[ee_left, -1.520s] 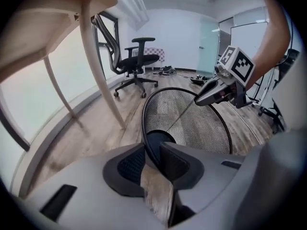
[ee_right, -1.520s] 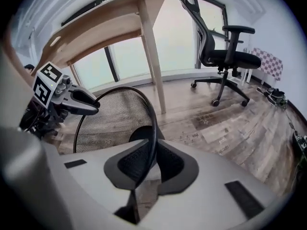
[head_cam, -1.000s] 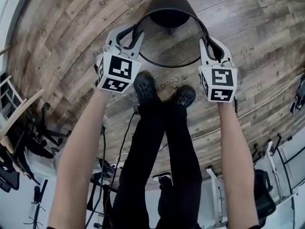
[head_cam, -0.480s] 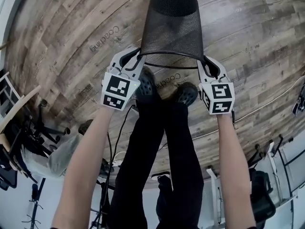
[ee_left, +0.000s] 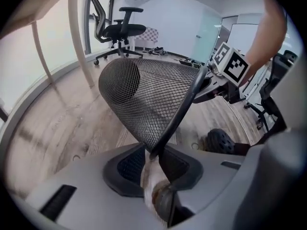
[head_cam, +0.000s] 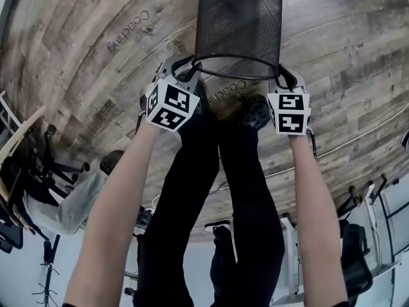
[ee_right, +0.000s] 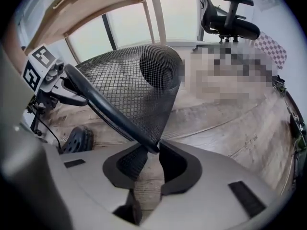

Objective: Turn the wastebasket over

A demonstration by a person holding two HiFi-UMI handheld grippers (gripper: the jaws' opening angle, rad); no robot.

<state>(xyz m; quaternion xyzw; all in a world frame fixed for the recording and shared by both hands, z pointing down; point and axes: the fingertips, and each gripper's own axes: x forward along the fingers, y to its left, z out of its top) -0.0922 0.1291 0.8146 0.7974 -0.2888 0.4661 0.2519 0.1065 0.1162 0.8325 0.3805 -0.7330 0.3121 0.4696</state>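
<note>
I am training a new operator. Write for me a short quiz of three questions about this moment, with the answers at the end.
1. True or false: only the left gripper holds the wastebasket.
2. Which part of the wastebasket do the jaws grip? A) the rim B) the closed bottom C) the middle of the wall
3. Fill in: the wastebasket's wall is made of black wire ____.

Key
1. False. The right gripper is also shut on the rim, on the opposite side. The left jaws have just opened a little, but the rim is still pressed between them.
2. A
3. mesh
</note>
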